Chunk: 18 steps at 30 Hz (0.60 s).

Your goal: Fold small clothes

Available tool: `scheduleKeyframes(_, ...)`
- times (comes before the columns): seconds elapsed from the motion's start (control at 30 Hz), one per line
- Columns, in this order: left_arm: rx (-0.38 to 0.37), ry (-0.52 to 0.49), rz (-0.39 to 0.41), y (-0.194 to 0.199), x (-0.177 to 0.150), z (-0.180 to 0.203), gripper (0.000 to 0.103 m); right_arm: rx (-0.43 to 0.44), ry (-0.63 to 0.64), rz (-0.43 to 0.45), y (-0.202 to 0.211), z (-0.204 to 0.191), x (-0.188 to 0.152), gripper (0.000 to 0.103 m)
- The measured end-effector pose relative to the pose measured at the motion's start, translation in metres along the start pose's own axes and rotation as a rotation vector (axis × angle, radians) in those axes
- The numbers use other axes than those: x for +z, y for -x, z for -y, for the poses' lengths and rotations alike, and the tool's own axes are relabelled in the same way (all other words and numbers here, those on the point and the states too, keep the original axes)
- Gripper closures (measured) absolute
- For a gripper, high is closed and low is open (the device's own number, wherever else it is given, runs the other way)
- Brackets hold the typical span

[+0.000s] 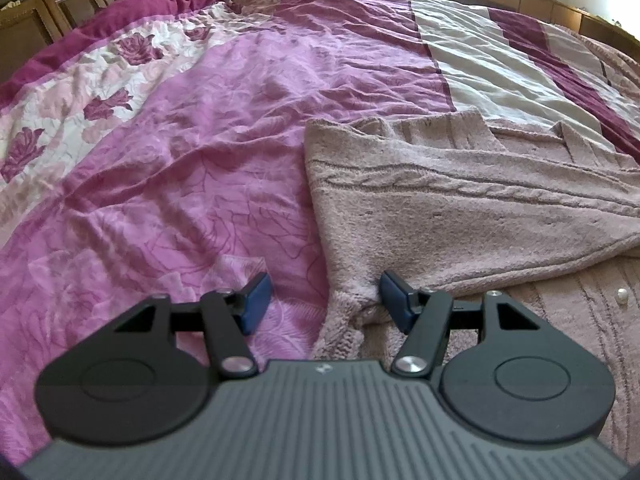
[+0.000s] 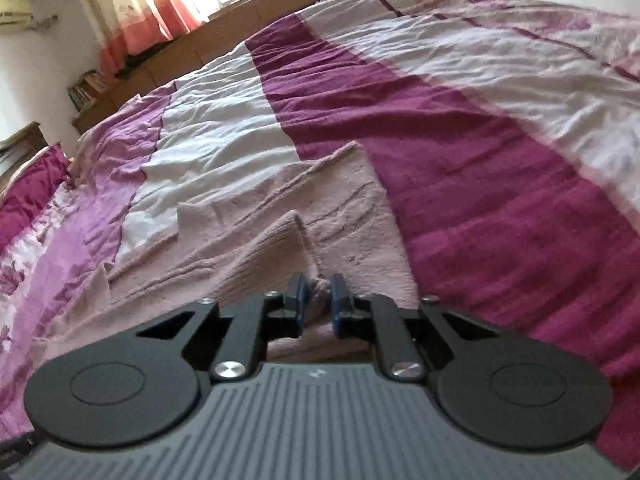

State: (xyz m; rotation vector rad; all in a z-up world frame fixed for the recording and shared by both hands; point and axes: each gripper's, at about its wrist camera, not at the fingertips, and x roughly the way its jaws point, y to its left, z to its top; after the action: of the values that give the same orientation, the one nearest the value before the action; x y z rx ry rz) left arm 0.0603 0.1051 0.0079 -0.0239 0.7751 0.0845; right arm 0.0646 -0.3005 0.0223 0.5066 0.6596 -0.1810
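We see a soft pink knitted sweater (image 1: 460,216) lying on a big bed, on top of a wrinkly bedspread (image 1: 192,184) with purple, white and dark red stripes and flower shapes. Our left gripper (image 1: 322,300) has its two blue pads far apart, so it is let go and holds nothing. Its right pad touches the edge of the sweater, and its left pad is over the purple bedspread. A small white pearl button (image 1: 622,295) sits on the knit near the right side. In the right wrist view, our right gripper (image 2: 318,304) is squeezed tight on a bunched bit of the sweater (image 2: 280,232), and a fold of knit stands up just past the pads. A wooden bed frame (image 2: 224,36) runs along the far side, with orange and white curtains (image 2: 148,8) by the window behind it.
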Motion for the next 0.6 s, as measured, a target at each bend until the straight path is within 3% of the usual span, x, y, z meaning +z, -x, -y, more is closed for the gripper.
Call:
scheduleKeyframes(0.17,0.007,-0.006,0.001,-0.001,-0.001,0.002,0.04,-0.065,0.074,0.015,0.009,-0.009,-0.004,0.088)
scheduleKeyframes(0.27,0.005,-0.005,0.002,-0.002,-0.001,0.001,0.04,-0.069,0.137,0.069,0.017,-0.024,-0.001,0.07)
scheduleKeyframes(0.33,0.005,-0.004,0.002,-0.001,-0.001,0.002,0.04,-0.021,0.173,0.084,0.017,-0.034,0.002,0.05)
scheduleKeyframes(0.47,0.005,-0.006,0.002,-0.001,-0.001,0.002,0.04,0.073,0.218,0.069,0.006,-0.048,0.003,0.044)
scheduleKeyframes(0.6,0.003,-0.004,0.002,0.0,-0.001,0.002,0.04,0.003,0.218,0.008,-0.02,-0.045,-0.003,0.042)
